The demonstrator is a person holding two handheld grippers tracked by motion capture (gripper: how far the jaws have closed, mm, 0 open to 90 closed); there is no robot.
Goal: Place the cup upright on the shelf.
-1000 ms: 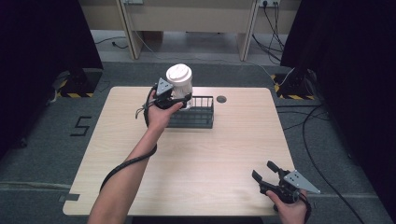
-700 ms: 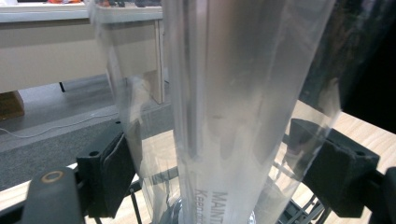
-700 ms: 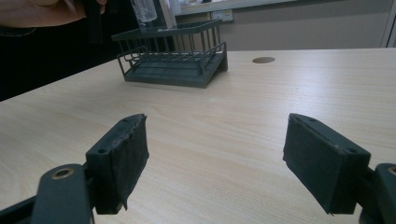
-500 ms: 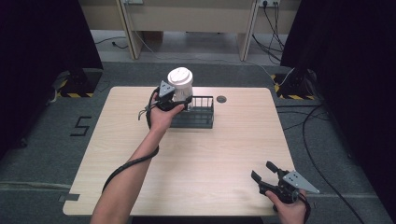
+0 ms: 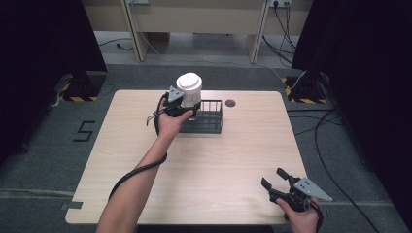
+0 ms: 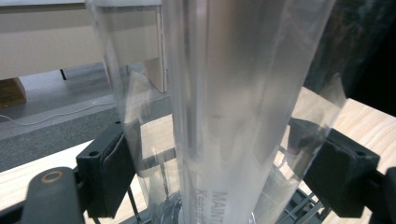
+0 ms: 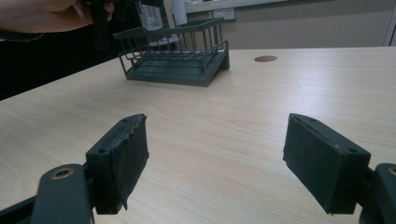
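Note:
A tall clear plastic cup (image 5: 190,98) with a white lid (image 5: 188,81) hangs upright just above the left end of a dark wire rack (image 5: 206,119) at the back of the table. My left gripper (image 5: 186,108) is shut on the clear cup. In the left gripper view the clear cup (image 6: 233,116) stands between both pads (image 6: 109,175), with rack wires (image 6: 303,205) below it. My right gripper (image 5: 273,177) rests open near the table's front right corner, nothing between its jaws. The right gripper (image 7: 215,163) faces the rack (image 7: 177,60) from afar.
The light wooden table (image 5: 204,165) has a round cable hole (image 5: 230,103) just right of the rack. A cable trails along the left forearm (image 5: 141,167). Dark curtains and floor cables surround the table; a wooden bench stands behind it.
The cup in my left gripper has sunk slightly toward the rack. The right gripper has not moved.

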